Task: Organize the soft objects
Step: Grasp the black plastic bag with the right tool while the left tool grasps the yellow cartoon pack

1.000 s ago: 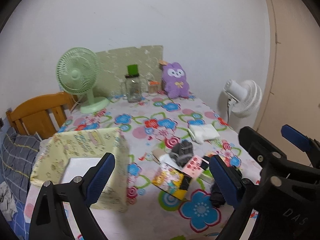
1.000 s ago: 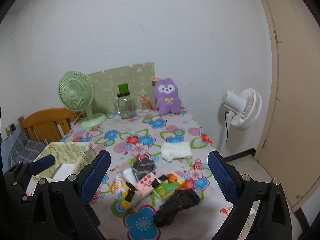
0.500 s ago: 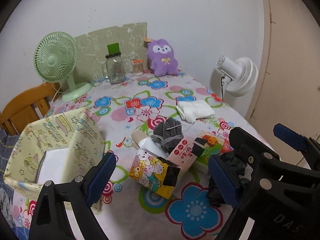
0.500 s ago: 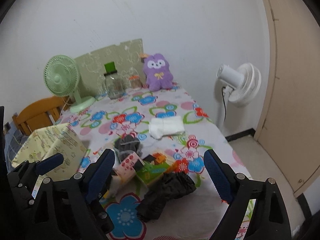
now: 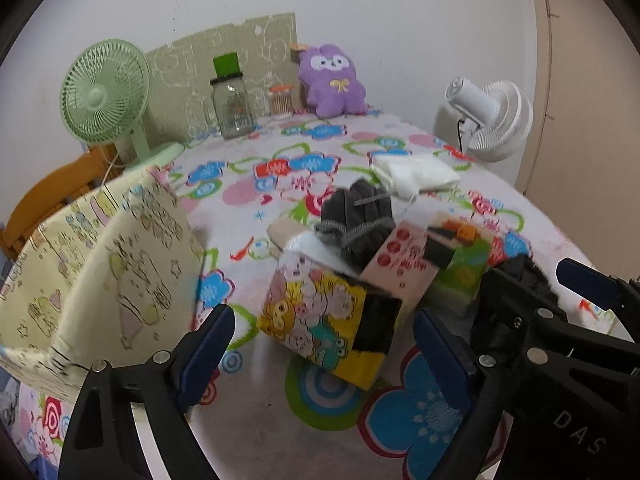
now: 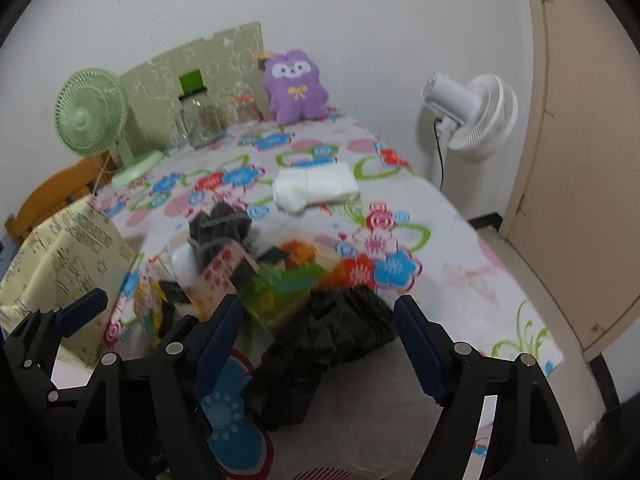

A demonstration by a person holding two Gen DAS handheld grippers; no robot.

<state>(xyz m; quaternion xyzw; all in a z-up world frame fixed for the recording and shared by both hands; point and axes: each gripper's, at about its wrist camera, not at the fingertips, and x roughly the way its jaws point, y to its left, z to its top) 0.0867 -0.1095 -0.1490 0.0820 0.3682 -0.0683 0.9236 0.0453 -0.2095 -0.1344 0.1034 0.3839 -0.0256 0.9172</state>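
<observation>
Table [image 5: 400, 128]: flat, under a glossy flower-print cloth.
Fabric bin [image 5: 100, 264]: pale yellow, soft-walled, at the table's left edge.
Black cloth [image 6: 332, 344]: crumpled, limp, between the right gripper [image 6: 316, 340] fingers; jaws had just been narrowing, pads apparently not yet pressing. Risk: a shallow pinch could slip off.
Cartoon-print pack [image 5: 324, 320]: crinkly; left gripper [image 5: 320, 352] spread wide before it, empty. Risk: nudging the leaning pile.
Grey gloves [image 5: 356, 212]: knitted, atop the pile.

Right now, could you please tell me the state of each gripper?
Left gripper: open, holding nothing.
Right gripper: open, jaws have just been closing, black cloth lies between them, not gripped.
</observation>
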